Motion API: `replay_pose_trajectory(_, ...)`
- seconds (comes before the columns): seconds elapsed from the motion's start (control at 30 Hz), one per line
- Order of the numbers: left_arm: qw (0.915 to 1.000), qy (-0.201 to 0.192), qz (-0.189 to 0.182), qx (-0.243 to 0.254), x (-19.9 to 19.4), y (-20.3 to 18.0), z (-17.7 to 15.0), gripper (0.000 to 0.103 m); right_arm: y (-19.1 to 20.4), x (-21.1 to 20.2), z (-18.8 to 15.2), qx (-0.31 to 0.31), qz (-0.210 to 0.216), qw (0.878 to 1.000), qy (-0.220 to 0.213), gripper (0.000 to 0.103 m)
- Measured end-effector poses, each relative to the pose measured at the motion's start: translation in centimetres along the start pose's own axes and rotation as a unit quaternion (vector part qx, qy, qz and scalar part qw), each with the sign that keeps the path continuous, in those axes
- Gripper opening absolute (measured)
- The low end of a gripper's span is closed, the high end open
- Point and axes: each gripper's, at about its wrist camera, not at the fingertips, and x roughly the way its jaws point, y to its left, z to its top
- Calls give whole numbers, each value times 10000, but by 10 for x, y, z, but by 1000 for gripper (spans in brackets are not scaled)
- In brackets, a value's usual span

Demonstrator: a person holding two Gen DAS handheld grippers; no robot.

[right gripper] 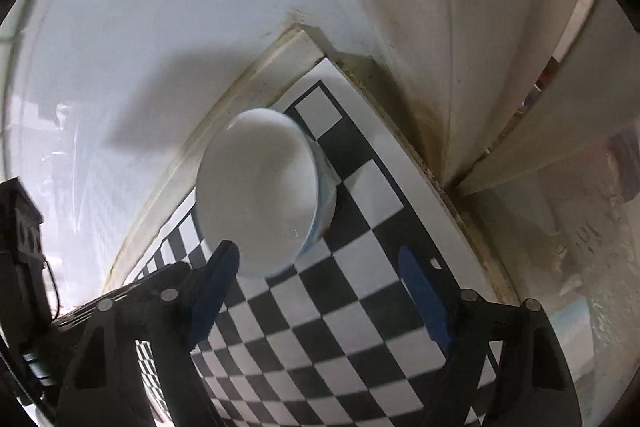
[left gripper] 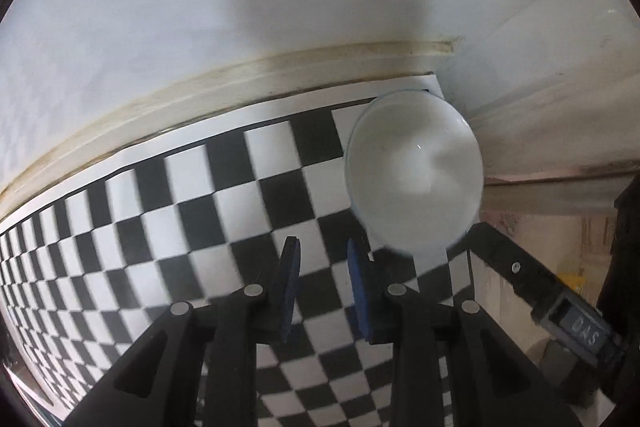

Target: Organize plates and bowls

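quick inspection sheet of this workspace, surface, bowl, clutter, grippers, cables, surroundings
surface: black and white checkerboard sheet on a counter, reaching the corner.
job's things: one white bowl near the sheet's far corner, empty; no plates in view.
clutter: nothing seen.
grippers: left gripper open with a narrow gap, holding nothing; right gripper wide open, one finger at the bowl's rim, contact unclear.
cables: thin dark wire beside the other gripper's body, at the right wrist view's left edge.
surroundings: white wall, stained sealant strip along the counter's back edge.

White bowl (right gripper: 256, 191) on checkered mat (right gripper: 352, 307), just beyond right gripper (right gripper: 320, 279), jaws wide.
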Motion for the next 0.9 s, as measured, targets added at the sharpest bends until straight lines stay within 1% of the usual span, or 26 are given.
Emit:
replay_pose_trajectory(0.07,9999,50,-83,25,9,0,8,22,0,7,3,50,65,10000,42,78)
replay_pose_trajectory(0.1,9999,-107,-126,31,7,0,15,23,1,11,5,79,91,9999,56,78)
replay_pose_trajectory(0.13,9998,-104,-139,59,8,-1,20,23,2,14,6,103,107,9999,73,76)
replay_pose_trajectory(0.17,9998,-31,-167,61,11,-1,25,23,4,18,6,149,150,9997,103,73)
replay_pose_trajectory(0.23,9995,79,-299,-35,17,1,34,23,5,22,7,229,186,9995,137,70)
replay_pose_trajectory(0.33,9994,148,-302,12,24,1,41,23,7,28,7,325,253,9989,217,64)
replay_pose_trajectory(0.4,9988,277,-397,14,33,2,46,23,10,34,7,334,261,9987,283,62)
replay_pose_trajectory(0.5,9974,458,-553,-46,47,5,53,22,10,46,12,398,238,9983,366,47)
replay_pose_trajectory(0.53,9969,502,-601,-45,51,5,55,22,9,50,12,437,239,9979,413,40)
replay_pose_trajectory(0.6,9964,526,-668,12,57,5,57,22,8,55,11,480,172,9978,434,32)
replay_pose_trajectory(0.63,9960,516,-724,47,59,4,58,22,8,56,10,459,126,9980,427,24)
replay_pose_trajectory(0.67,9960,516,-725,80,60,4,58,21,10,58,10,406,89,9983,402,24)
replay_pose_trajectory(0.73,9960,501,-716,178,61,4,55,21,8,59,9,409,156,9984,362,23)
replay_pose_trajectory(0.9,9968,398,-577,385,50,-2,35,21,8,56,-1,334,89,9987,377,18)
